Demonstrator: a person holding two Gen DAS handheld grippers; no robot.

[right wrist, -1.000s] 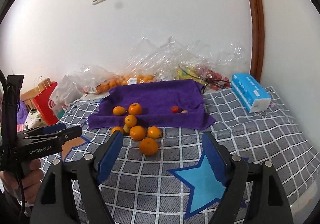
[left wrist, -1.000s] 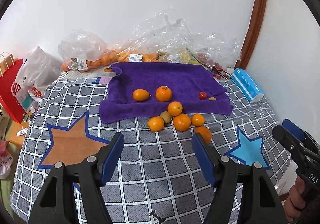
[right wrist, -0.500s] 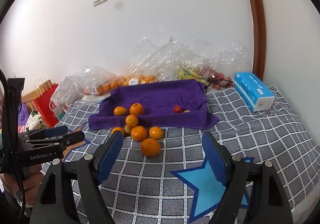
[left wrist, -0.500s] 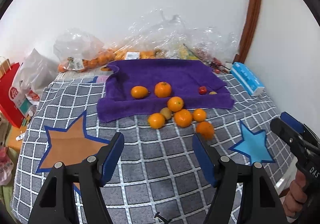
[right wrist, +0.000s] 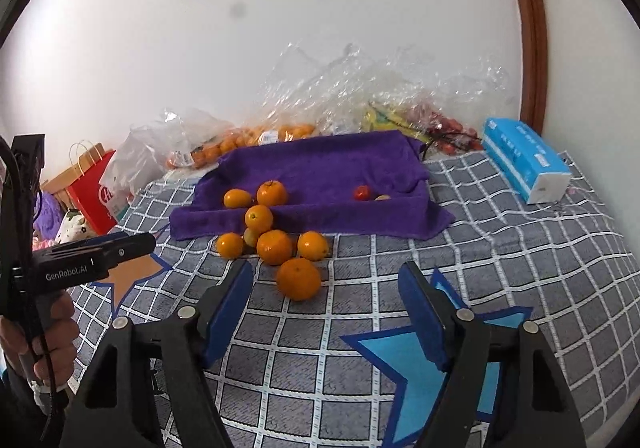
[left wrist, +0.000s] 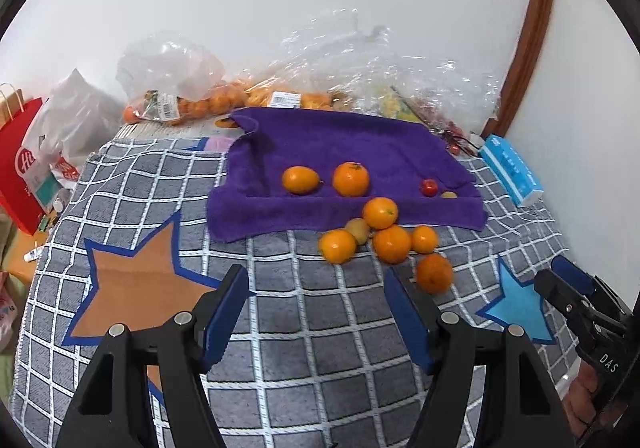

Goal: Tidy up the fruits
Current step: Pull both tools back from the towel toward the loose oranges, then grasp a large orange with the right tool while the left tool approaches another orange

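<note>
Several oranges point(right wrist: 274, 246) lie bunched at the front edge of a purple towel point(right wrist: 320, 164) spread on a grey checked cover point(right wrist: 520, 248) with star patches — two more oranges point(left wrist: 350, 179), a small red fruit point(right wrist: 362, 192) and a pale one sit in the towel's hollow. One orange point(right wrist: 299, 278) lies apart from the bunch, nearest the right gripper point(right wrist: 324, 312), whose blue pads stand apart with nothing between them; its jaws have just been closing a little. The left gripper point(left wrist: 314, 318) is likewise released, empty, over bare cover short of the fruit. Clear plastic bags point(left wrist: 360, 60) of fruit are heaped behind the towel against the wall, with a blue tissue pack point(right wrist: 526, 160) to the right.
</note>
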